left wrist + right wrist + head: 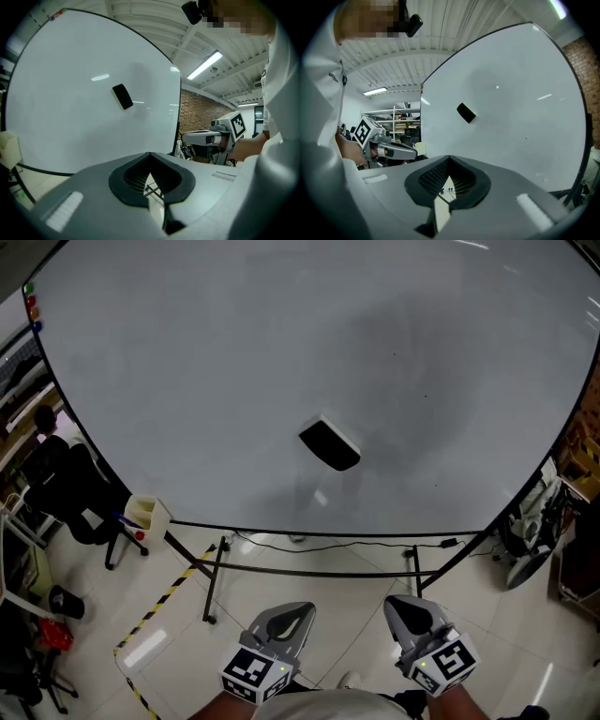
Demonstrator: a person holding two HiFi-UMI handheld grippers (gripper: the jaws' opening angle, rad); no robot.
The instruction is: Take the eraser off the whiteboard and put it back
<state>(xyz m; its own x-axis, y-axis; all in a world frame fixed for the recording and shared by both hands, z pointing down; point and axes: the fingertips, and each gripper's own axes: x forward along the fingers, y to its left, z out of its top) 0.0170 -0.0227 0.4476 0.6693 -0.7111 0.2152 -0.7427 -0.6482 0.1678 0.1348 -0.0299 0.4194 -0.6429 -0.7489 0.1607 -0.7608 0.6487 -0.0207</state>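
Observation:
A black eraser clings tilted to the middle of the big whiteboard. Both grippers are held low near my body, well short of the board. My left gripper is shut with nothing in it, and so is my right gripper. The left gripper view has the eraser up and left of its closed tips, with the right gripper alongside. In the right gripper view the eraser sits above the closed tips, and the left gripper is beside.
A cream holder with markers hangs at the board's lower left corner. The board's black stand legs and cables cross the floor below. A black office chair stands left, yellow-black floor tape runs diagonally, and wheeled equipment sits right.

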